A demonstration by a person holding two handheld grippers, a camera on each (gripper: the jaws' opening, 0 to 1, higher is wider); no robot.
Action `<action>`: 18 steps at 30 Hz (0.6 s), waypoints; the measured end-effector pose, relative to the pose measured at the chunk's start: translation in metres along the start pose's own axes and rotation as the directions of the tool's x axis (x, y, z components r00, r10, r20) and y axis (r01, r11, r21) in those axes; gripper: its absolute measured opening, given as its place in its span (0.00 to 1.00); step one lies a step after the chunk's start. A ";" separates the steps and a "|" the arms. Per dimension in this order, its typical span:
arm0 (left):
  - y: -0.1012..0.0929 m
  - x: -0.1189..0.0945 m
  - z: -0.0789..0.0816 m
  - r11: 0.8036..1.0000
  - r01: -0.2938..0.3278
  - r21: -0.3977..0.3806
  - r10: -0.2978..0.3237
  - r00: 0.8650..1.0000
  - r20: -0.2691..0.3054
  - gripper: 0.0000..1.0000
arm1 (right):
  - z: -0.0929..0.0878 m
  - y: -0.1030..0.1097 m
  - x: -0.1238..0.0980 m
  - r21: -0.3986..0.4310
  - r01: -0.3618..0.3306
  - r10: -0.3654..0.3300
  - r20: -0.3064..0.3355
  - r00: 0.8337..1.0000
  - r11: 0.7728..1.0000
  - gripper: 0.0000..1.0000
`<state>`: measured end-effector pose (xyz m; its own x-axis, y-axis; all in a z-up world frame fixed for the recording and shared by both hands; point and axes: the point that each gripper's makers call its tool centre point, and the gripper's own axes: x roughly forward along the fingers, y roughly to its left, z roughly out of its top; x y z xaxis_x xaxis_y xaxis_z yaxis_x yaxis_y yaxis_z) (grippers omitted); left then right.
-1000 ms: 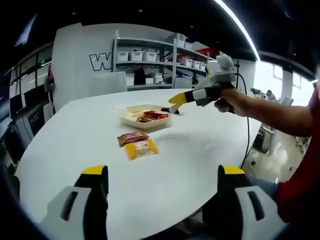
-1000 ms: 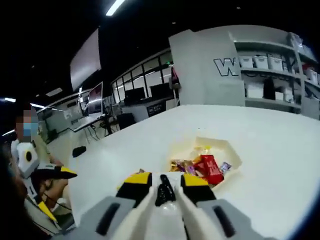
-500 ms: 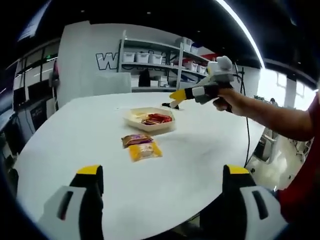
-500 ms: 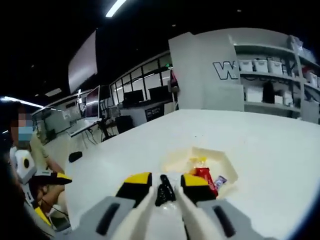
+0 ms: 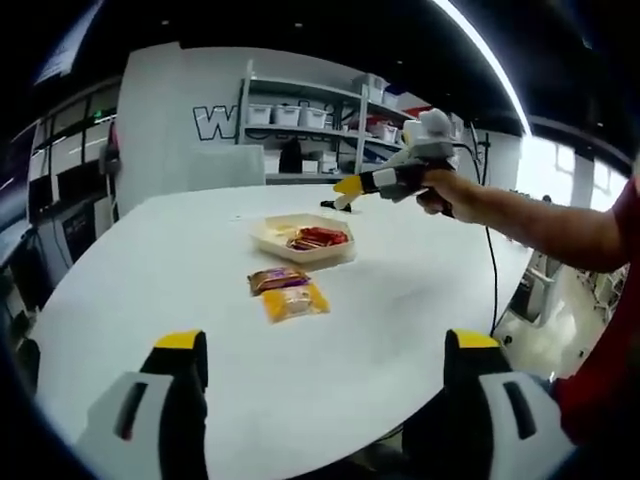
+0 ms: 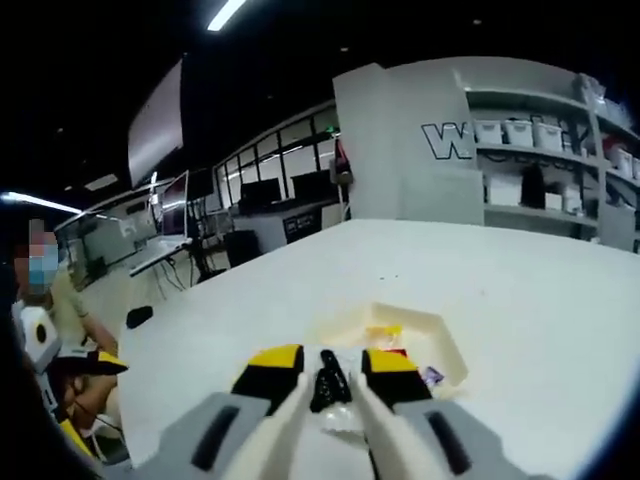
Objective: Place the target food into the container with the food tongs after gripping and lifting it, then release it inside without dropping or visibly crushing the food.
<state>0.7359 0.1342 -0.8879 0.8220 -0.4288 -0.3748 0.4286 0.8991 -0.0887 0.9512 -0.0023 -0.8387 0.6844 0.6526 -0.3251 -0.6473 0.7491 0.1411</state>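
**Jaws closed on black tongs above a tray of snacks**

Jaws of the right gripper (image 6: 329, 372), yellow-tipped on grey arms, are pressed in on a pair of black food tongs (image 6: 325, 378), which stand up between them in the right gripper view. Just beyond the tips sits the container (image 6: 452, 345), a shallow cream tray on the white table (image 6: 540, 300). Inside the container lie wrapped snacks, with red, yellow and purple wrappers partly hidden behind the right jaw.

From the left gripper view, the right gripper (image 5: 347, 188) is held in a person's hand (image 5: 437, 188) above and just behind the container (image 5: 272, 234), clear of it, with the dark tongs (image 5: 335, 205) poking out from its tip. Red wrapped food (image 5: 318, 237) lies inside the container. Nearer the camera than the container, on the bare table (image 5: 140, 260), lie two more packets touching each other: a brown-wrapped snack (image 5: 276, 279) and, just in front of it, a yellow-wrapped snack (image 5: 292, 300).

Jaws of the left gripper (image 5: 327, 345) stand wide apart at the bottom of its own view, with nothing between them, well apart from the container and over the near edge of the table.

Behind the container, beyond the table, stand shelves (image 5: 310, 135) carrying white bins, next to a white wall with large letters.
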 end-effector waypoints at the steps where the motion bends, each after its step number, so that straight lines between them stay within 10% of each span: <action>1: 0.001 0.000 0.000 1.000 -0.002 0.001 0.002 1.000 0.000 0.96 | 0.000 -0.001 0.001 0.002 0.000 0.000 -0.002 1.000 1.000 0.16; 18: 0.014 0.000 0.002 1.000 -0.028 -0.007 0.028 1.000 -0.003 0.95 | 0.006 -0.013 0.021 -0.015 0.024 -0.024 0.006 1.000 1.000 0.17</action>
<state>0.7424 0.1462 -0.8876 0.8326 -0.4030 -0.3798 0.4024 0.9115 -0.0849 0.9761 0.0025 -0.8413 0.7019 0.6352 -0.3223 -0.6357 0.7628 0.1188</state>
